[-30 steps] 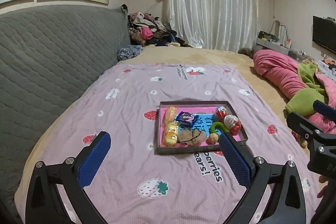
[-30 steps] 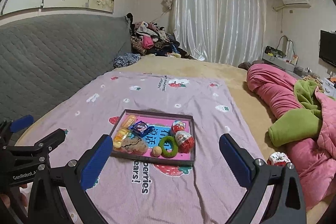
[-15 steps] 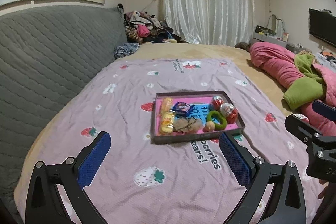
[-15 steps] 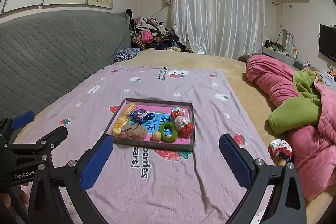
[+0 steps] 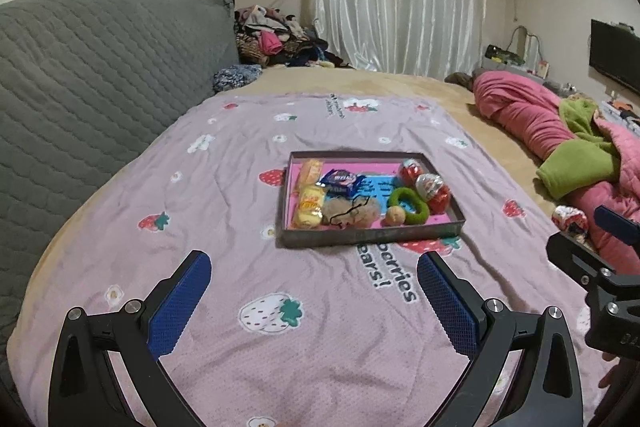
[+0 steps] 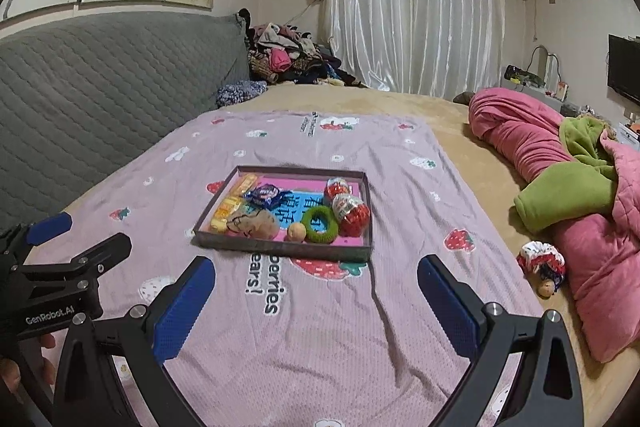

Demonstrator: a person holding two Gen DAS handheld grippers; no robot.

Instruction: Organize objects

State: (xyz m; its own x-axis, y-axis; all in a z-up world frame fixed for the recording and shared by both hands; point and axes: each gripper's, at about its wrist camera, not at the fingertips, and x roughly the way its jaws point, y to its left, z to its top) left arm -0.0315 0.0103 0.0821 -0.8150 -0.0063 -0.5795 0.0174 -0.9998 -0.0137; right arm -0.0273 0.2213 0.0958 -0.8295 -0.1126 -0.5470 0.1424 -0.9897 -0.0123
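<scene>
The left gripper point(image 5: 314, 301) is hanging spread wide and empty above the pink blanket point(image 5: 224, 211). The tray point(image 5: 360, 233) of small objects is lying ahead. The right gripper point(image 6: 316, 301) is also gaping, holding nothing.

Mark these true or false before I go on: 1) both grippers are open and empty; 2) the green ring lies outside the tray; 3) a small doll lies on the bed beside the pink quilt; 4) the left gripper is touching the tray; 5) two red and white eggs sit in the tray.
1) True: the left gripper and the right gripper are both wide open and hold nothing.
2) False: the green ring lies inside the tray, beside a small peach ball.
3) True: the doll lies beside the pink quilt.
4) False: it hovers short of the tray, over the strawberry blanket.
5) True: the eggs sit along its right side.
</scene>
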